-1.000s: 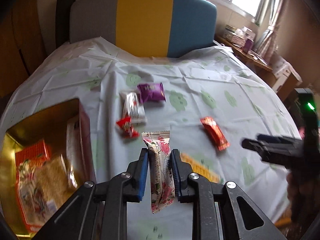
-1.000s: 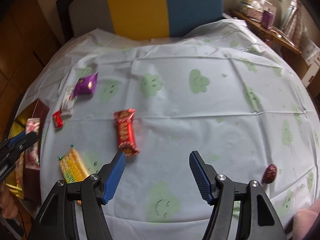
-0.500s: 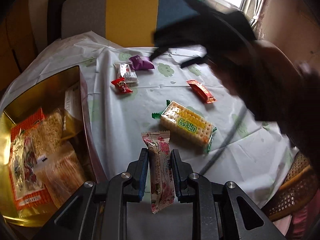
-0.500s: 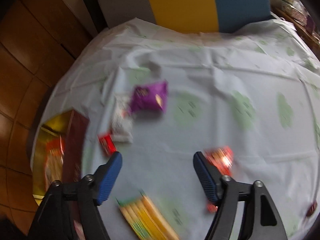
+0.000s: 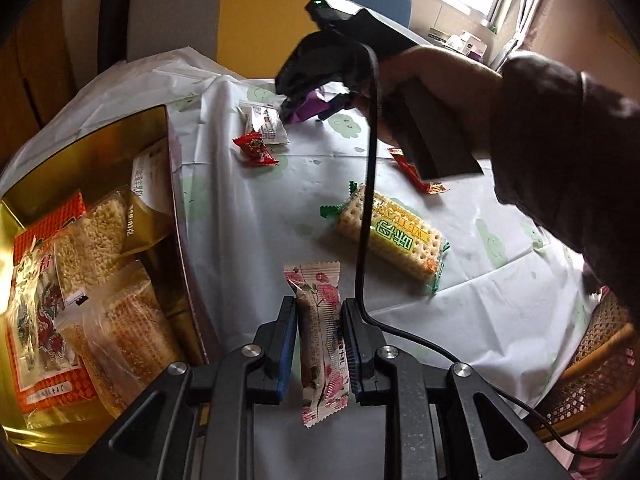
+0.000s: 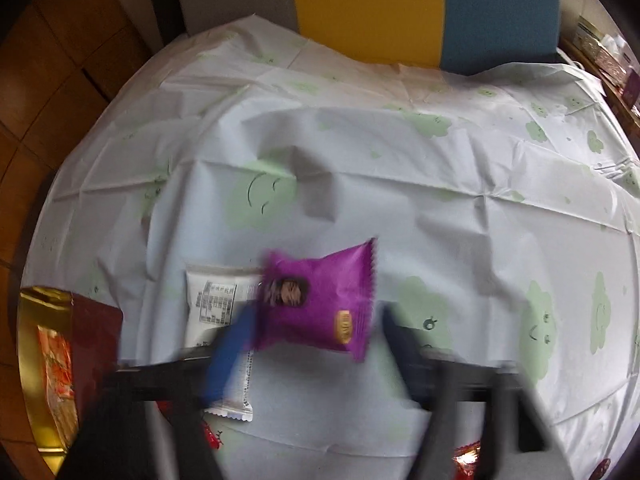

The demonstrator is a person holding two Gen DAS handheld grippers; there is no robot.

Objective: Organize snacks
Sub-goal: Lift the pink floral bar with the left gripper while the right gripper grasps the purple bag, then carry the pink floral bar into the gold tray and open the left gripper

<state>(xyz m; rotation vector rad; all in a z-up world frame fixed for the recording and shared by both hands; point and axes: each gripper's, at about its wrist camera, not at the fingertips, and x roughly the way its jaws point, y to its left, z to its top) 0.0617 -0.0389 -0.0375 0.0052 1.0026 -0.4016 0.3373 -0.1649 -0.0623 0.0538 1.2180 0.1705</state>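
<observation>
Left gripper (image 5: 319,330) clamped on floral-wrapped snack bar (image 5: 320,336), bar's long axis along fingers, far end pointing over table. We judged gold box (image 5: 100,140) as drop target: just left of left tongs, already holding packets.

Right gripper (image 6: 316,344) spread apart, blurred, straddling purple packet (image 6: 320,300) on tablecloth (image 6: 440,220), packet's long axis roughly across the gap. White packet (image 6: 216,304) touching purple one on box side. Right hand nearer; cracker pack (image 5: 394,238) lay between the two tongs.

The gift tin (image 5: 166,128) sits at the table's left edge; cracker pack (image 5: 394,236) lies right of it, purple packet (image 6: 316,304) farther back.
</observation>
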